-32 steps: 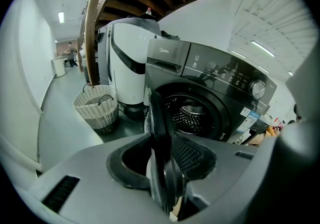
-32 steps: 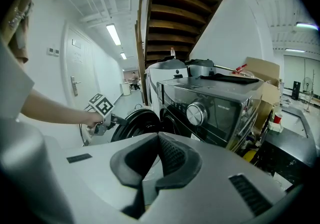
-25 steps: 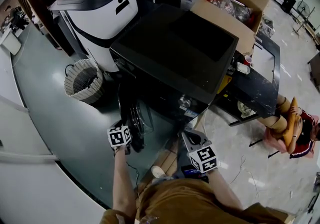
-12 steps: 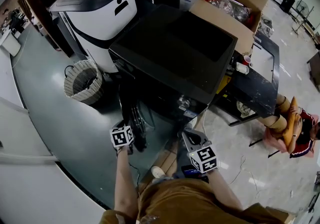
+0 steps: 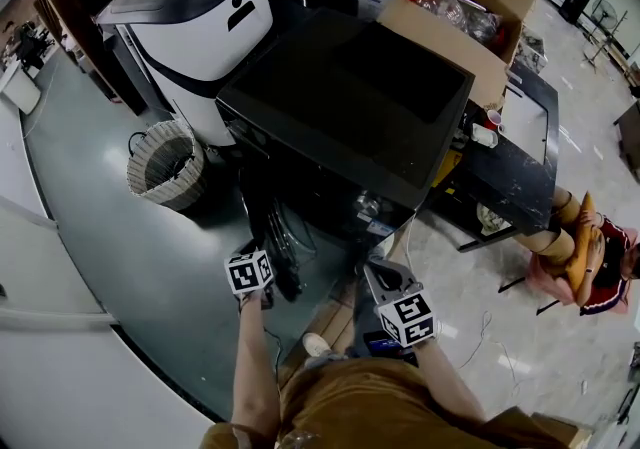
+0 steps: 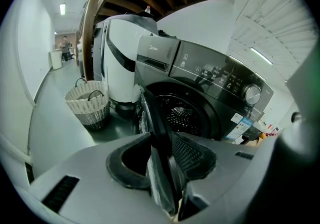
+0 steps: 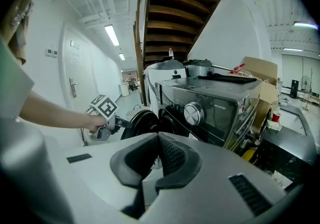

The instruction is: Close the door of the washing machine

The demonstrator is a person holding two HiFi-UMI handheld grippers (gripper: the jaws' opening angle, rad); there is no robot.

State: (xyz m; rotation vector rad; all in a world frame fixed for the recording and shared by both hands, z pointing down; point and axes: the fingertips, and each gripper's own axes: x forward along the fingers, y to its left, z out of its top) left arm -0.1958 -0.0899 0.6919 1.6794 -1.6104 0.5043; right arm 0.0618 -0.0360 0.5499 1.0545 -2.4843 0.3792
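A dark front-loading washing machine [image 5: 350, 107] stands in front of me with its round door [image 5: 278, 237] swung partly open. In the left gripper view the door's edge [image 6: 152, 113] runs down between the pads of my left gripper [image 6: 161, 153], which is shut on it. Behind it lies the open drum [image 6: 182, 115]. The right gripper view shows the left gripper [image 7: 122, 122] at the door's rim [image 7: 142, 124]. My right gripper [image 7: 159, 140] hangs back from the machine's front, its pads together with nothing held. It sits low in the head view [image 5: 385, 275].
Left of the machine stand a wicker basket [image 5: 166, 159] and a white appliance [image 5: 195, 22]. A cardboard box [image 5: 465, 7] with bottles sits behind it. To the right are a low black table [image 5: 520, 157] and a seated person [image 5: 590, 262].
My left gripper has shifted slightly to the right with the door's edge in it, and the door has swung a little toward the machine. The right gripper has stayed still.
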